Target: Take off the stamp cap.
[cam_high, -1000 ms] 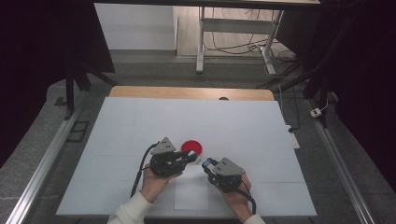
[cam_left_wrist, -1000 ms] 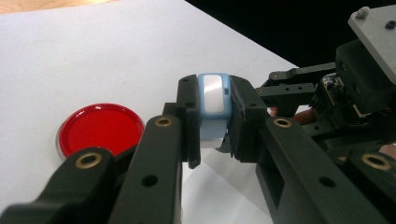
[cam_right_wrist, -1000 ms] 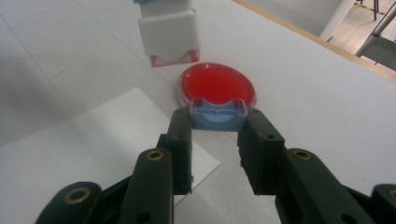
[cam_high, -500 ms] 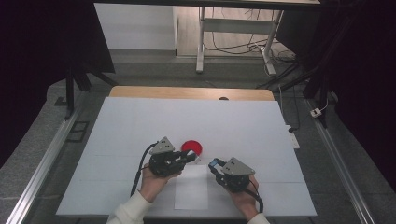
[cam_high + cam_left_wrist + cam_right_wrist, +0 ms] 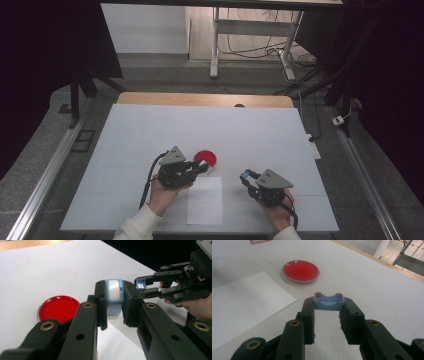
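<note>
Over the white table (image 5: 150, 130) in the high view, the right gripper (image 5: 246, 176) now sits well apart from the left gripper (image 5: 204, 167); a second ago the two were nearly tip to tip beside the red round dish (image 5: 205, 158). The right hand has drawn off toward the person's right, carrying a small blue piece (image 5: 245, 175) at its tips. My reading is that a two-part object has just been pulled apart, one part left in each gripper, so the separating step looks done. A white paper sheet (image 5: 205, 201) lies between the hands.

Along the left gripper view, the jaws are clamped on a light blue, rounded plastic case with a white oval face (image 5: 114, 296). Its long axis stands upright between the jaws, the white face turned toward the camera, just above the table. Farther off, the right gripper (image 5: 140, 286) holds the small blue piece (image 5: 141, 285) pointed back toward this case.

Along the right gripper view, the jaws are closed on that small blue piece, a shallow plastic cap with a curved notch (image 5: 328, 301). Its long axis runs crosswise from jaw to jaw, open side up, above the table and near the red dish (image 5: 300, 270).
</note>
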{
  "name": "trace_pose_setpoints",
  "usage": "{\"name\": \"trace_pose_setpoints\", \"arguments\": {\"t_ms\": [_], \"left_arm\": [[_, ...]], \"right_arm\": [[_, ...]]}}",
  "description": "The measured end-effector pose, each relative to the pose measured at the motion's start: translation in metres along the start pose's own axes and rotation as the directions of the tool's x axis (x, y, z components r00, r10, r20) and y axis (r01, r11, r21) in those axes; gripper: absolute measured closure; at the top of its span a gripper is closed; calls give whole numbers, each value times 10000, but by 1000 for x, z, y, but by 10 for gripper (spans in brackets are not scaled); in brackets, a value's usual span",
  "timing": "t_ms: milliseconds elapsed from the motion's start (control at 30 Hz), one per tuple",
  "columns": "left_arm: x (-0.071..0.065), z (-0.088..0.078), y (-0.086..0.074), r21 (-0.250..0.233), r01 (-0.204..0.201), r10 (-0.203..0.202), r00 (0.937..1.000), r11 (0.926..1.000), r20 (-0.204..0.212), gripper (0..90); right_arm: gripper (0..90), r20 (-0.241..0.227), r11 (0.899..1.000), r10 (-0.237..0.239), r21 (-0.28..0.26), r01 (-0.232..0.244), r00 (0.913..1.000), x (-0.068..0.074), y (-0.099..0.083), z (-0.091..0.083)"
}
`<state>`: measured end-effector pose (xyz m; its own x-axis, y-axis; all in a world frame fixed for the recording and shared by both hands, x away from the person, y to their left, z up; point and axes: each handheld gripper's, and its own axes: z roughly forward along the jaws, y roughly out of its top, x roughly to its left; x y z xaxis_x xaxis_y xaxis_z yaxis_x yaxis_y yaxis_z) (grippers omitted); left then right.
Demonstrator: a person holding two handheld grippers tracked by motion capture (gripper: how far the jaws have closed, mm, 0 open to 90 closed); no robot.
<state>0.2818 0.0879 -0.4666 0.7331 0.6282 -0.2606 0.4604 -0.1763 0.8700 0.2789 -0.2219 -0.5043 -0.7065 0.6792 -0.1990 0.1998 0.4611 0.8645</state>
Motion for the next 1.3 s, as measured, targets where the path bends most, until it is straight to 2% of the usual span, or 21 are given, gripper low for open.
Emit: {"name": "trace_pose_setpoints", "arguments": {"t_ms": [200,400,567,867,1033,1300], "left_arm": [[1,-2,1,-36,-5,5,10000,10000,-25,754],[2,-4,2,-99,-17,17,10000,9999,-63,754],[3,-6,3,-103,-46,45,9999,9999,-97,754],[3,-8,4,-131,-102,100,9998,9999,-193,754],[4,-9,5,-128,-137,134,9997,9998,-224,754],[5,-9,6,-110,-217,213,9993,9997,-320,754]], "right_arm": [[655,263,10000,89,-16,-89,9996,-13,-7,-13],[655,644,9991,411,-132,-403,9971,-27,-15,-28],[655,886,9991,407,-188,-392,9952,-37,-20,-37],[654,1390,9977,674,-187,-655,9880,-53,-32,-54],[654,1449,9965,832,-247,-804,9860,-58,-35,-56],[654,1396,9970,764,-223,-740,9873,-58,-34,-54]]}}
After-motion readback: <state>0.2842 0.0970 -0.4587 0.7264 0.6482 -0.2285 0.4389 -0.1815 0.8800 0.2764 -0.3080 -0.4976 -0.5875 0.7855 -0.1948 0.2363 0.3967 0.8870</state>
